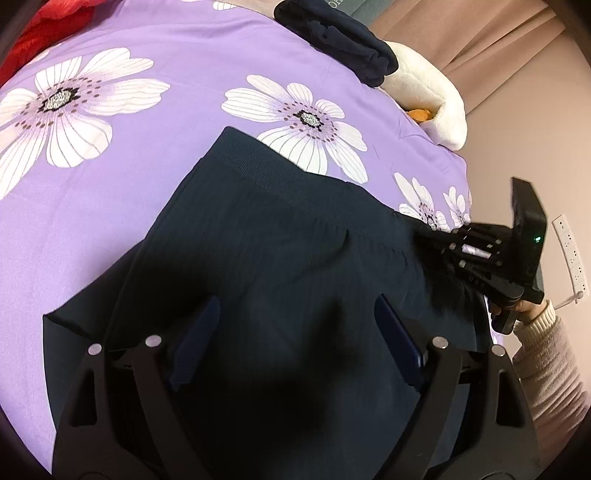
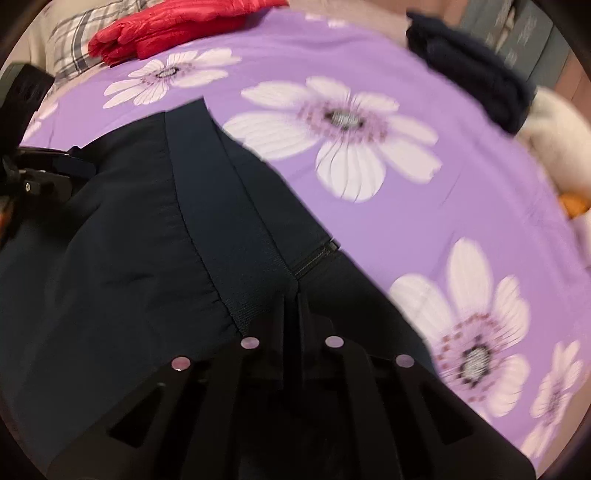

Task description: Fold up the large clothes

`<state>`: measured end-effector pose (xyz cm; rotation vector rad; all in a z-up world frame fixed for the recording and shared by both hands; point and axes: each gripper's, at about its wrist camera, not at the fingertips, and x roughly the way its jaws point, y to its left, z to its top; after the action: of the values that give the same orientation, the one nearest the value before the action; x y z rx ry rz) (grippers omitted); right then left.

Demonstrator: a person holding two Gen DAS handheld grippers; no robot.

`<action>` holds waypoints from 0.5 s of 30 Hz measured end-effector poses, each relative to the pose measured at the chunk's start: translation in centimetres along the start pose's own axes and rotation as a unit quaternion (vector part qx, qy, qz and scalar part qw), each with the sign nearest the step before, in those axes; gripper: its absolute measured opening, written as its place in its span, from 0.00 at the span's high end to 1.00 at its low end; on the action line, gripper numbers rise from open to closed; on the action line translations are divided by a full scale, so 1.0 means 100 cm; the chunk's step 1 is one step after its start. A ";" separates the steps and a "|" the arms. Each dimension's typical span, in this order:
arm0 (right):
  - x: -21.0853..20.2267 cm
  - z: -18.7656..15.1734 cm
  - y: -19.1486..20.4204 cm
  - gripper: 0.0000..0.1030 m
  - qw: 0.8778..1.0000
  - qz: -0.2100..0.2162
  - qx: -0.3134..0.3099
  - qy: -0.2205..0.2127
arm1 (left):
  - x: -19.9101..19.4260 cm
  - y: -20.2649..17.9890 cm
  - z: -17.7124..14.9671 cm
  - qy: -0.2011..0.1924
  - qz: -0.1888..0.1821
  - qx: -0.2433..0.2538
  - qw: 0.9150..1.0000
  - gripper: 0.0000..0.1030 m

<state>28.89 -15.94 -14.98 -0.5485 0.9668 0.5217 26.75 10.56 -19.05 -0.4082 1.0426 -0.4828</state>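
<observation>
Dark navy fabric under both tongs: left tongs (image 1: 295,325) spread wide, hovering over the garment's body, nothing between the blue pads (image 1: 397,332); right tongs (image 2: 291,306) pressed together, seemingly pinching the ribbed waistband (image 2: 236,229) by the zip end at the garment's 3 o'clock edge, though blur hides the contact itself. Large navy garment (image 1: 277,258) spread flat on the purple floral bedsheet (image 1: 166,155), waistband toward 12 o'clock. Further out, folded dark clothing (image 1: 332,40) at 1 o'clock, red jacket (image 2: 177,26) at 11 o'clock. Judged step: securing corners before the first fold. Next: closing the left tongs on the opposite edge, then lifting both together.
</observation>
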 end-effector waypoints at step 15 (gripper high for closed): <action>-0.006 0.000 -0.034 0.79 0.989 -0.020 0.137 -0.058 | 0.010 -0.044 0.013 0.001 0.028 0.062 0.998 0.15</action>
<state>30.76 -18.58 -13.73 -0.2865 0.8969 0.3732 27.55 6.54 -16.82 -0.2679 1.0186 -0.4944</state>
